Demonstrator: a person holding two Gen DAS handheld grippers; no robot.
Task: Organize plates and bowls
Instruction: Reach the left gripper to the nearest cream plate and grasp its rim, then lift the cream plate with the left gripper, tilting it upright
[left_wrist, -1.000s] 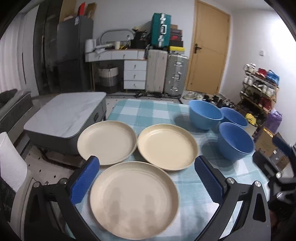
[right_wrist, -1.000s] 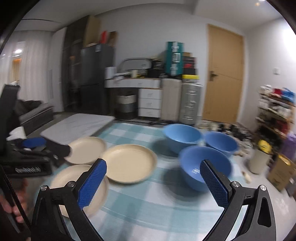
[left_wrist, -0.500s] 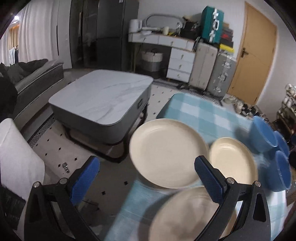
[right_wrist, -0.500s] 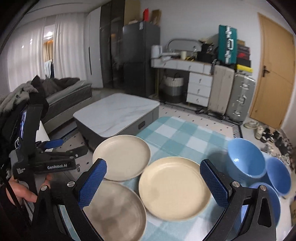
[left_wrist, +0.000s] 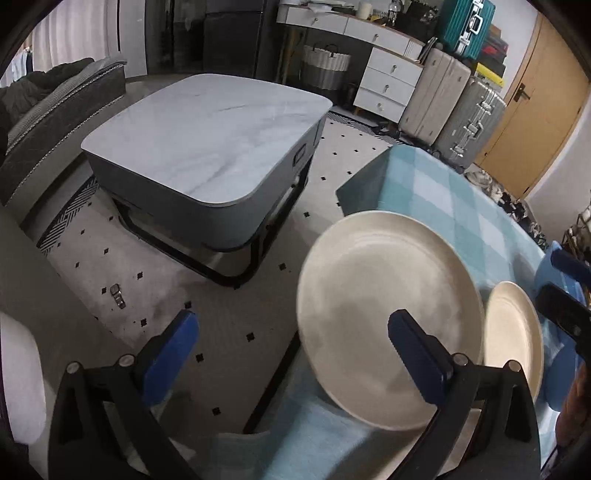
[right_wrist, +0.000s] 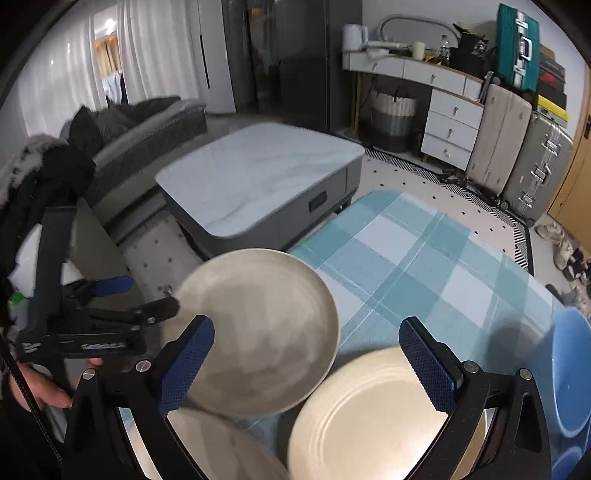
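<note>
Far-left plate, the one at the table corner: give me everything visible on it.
The plate is round, cream, matte, with a shallow raised rim, and it is empty. It looks like ceramic or melamine. It lies flat on the checked cloth at the table's left edge, its rim seeming to reach past the edge. The left claw is open, one finger above the plate's near side. Whether it touches is unclear. Another plate lies close beside it.

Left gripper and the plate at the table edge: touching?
Cannot tell. Right wrist view: the left gripper ends at the plate rim, but blur hides any gap. Left wrist view: its finger merely overlaps it.
</note>
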